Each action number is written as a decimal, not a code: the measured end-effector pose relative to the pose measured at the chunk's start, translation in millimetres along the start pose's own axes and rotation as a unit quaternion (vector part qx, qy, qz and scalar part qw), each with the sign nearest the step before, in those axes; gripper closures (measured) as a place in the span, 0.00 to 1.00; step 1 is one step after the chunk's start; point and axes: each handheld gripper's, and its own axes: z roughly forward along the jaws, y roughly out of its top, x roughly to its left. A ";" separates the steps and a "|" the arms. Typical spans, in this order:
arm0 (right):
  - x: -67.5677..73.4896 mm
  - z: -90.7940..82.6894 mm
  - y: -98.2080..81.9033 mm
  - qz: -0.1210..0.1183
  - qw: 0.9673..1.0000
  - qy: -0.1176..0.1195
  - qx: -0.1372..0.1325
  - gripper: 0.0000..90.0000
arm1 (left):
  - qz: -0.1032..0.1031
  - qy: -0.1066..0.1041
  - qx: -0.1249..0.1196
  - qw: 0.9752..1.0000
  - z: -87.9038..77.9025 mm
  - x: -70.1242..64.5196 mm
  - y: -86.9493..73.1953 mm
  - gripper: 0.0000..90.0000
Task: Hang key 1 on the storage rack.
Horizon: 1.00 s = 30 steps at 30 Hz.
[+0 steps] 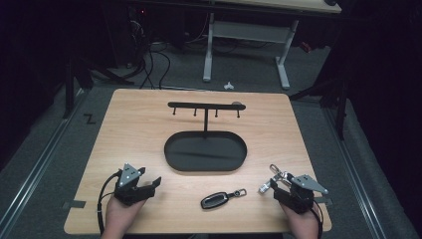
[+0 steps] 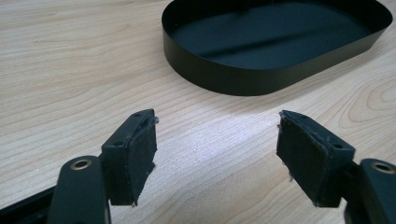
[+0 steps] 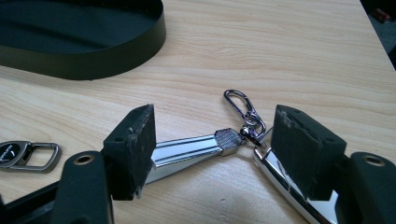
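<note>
A silver keychain (image 3: 196, 147) with a snap clip (image 3: 238, 100) lies flat on the wooden table, and in the high view the keychain (image 1: 276, 177) is at the front right. My right gripper (image 3: 214, 116) stands open over it, one jaw on each side, and the pads do not press on the metal. A black car key fob (image 1: 215, 200) with a metal ring rests near the front edge, between the two hands; the fob's ring (image 3: 39, 155) is at the left of the right gripper view. My left gripper (image 2: 217, 126) is open with nothing between its jaws, low over bare wood at the front left (image 1: 148, 178).
A black oval tray (image 1: 205, 170) sits mid-table, with a thin post rising behind it to a bar with several hooks (image 1: 205, 105). The tray's wall (image 2: 224, 77) is just ahead of the left gripper. A white desk frame (image 1: 283, 64) stands on the floor beyond the table.
</note>
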 end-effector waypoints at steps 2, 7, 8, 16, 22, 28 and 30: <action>-0.3 -0.2 -0.7 -0.002 1.000 0.001 0.003 0.35 | -0.001 -0.004 0.002 1.000 1.2 -0.7 -0.2 0.32; -2.0 0.1 -1.1 0.002 1.000 0.001 0.006 0.35 | 0.011 -0.002 0.007 1.000 2.5 -3.2 -1.0 0.32; -2.5 0.6 -1.2 0.001 1.000 0.003 0.005 0.35 | 0.012 -0.005 0.008 1.000 3.0 -3.7 -1.3 0.32; -1.5 1.9 -1.5 -0.001 1.000 0.007 0.012 0.37 | 0.017 -0.009 0.009 1.000 3.3 -5.5 -1.9 0.33; -2.8 2.2 -1.6 -0.001 1.000 0.006 0.016 0.38 | 0.016 -0.007 0.004 1.000 2.7 -5.5 -2.7 0.32; -0.9 -0.8 -0.3 0.005 1.000 0.014 0.015 0.45 | 0.019 -0.009 0.004 1.000 2.4 -6.4 -2.6 0.32; 1.6 -1.2 0.3 0.006 1.000 0.020 0.017 0.49 | 0.019 -0.010 0.004 1.000 2.6 -6.3 -2.7 0.32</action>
